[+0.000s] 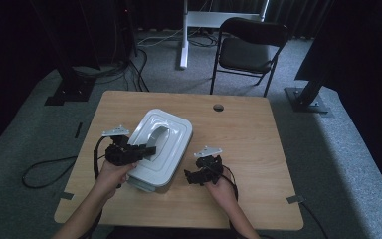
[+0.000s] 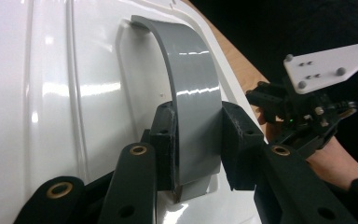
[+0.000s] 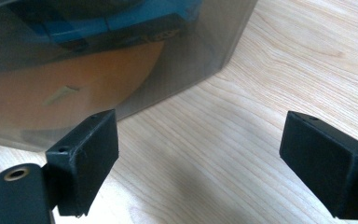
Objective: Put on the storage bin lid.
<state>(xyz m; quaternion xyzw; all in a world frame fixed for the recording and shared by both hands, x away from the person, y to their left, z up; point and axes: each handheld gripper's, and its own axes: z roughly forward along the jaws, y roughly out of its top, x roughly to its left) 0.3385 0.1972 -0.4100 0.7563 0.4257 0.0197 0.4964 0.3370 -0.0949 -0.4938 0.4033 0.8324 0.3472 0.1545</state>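
A white-lidded storage box [image 1: 160, 149] is sitting on the left half of the wooden table [image 1: 238, 139], turned at an angle, its near end close to the front edge. A grey handle [image 2: 191, 93] is arching over the middle of the glossy white lid [image 2: 51, 93], and my left gripper [image 2: 196, 154] is clamping that handle near its lower end, one black jaw pressing each side of the strap. In the high view, my left hand [image 1: 110, 175] is reaching in from the front edge, holding the left gripper [image 1: 129, 152] against the left side of the lid. My right gripper [image 1: 202, 172] is hovering just to the right of the box, near the middle of the table's front half, with my right hand [image 1: 222, 189] behind it. Its jaws are standing wide apart with bare wood between them, gripping nothing. Along those jaws, the box's smoky translucent wall [image 3: 121, 56] is showing blue and orange shapes inside, too blurred to identify. Beyond the table's far edge, a black folding chair [image 1: 248, 50] is standing on grey carpet.
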